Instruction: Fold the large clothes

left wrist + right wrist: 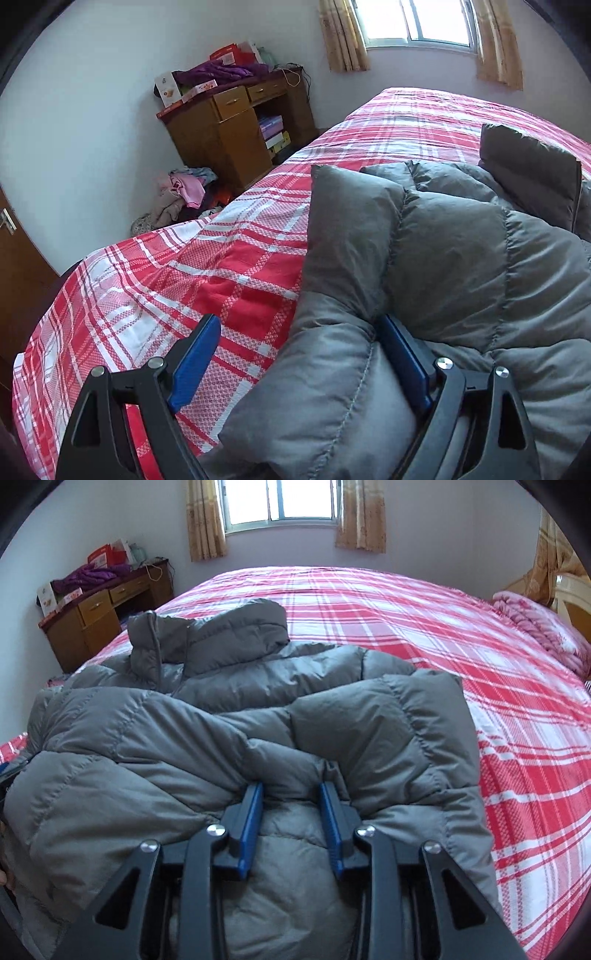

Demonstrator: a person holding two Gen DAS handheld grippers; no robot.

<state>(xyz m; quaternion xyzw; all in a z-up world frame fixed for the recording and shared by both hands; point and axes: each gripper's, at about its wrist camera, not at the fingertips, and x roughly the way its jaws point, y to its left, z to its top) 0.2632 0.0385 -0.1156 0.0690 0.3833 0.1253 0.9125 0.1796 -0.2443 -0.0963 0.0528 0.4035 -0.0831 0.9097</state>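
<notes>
1. The right gripper [291, 805] is clamped on a puffy fold of the gray down jacket [229, 716], near its hem. Both blue pads dig into the fabric, with a bunched ridge squeezed between them.
2. The left gripper [299, 347] has its jaws spread wide. 1 blue pad sits out over the bedspread [155, 280], and the other is tucked against the jacket's left edge, with the padded roll lying loosely between them, so it isn't pinched.
3. The jacket lies on the near side of the bed, on the red and white plaid bedspread, collar [207, 635] pointing toward the window [280, 502].
4. Both sleeves look folded in over the body, pretty lumpy.
5. Background stuff: a wooden desk [236, 122] piled with boxes and purple clothes in the corner, plus a heap of clothes [181, 199] on the floor beside it.
</notes>
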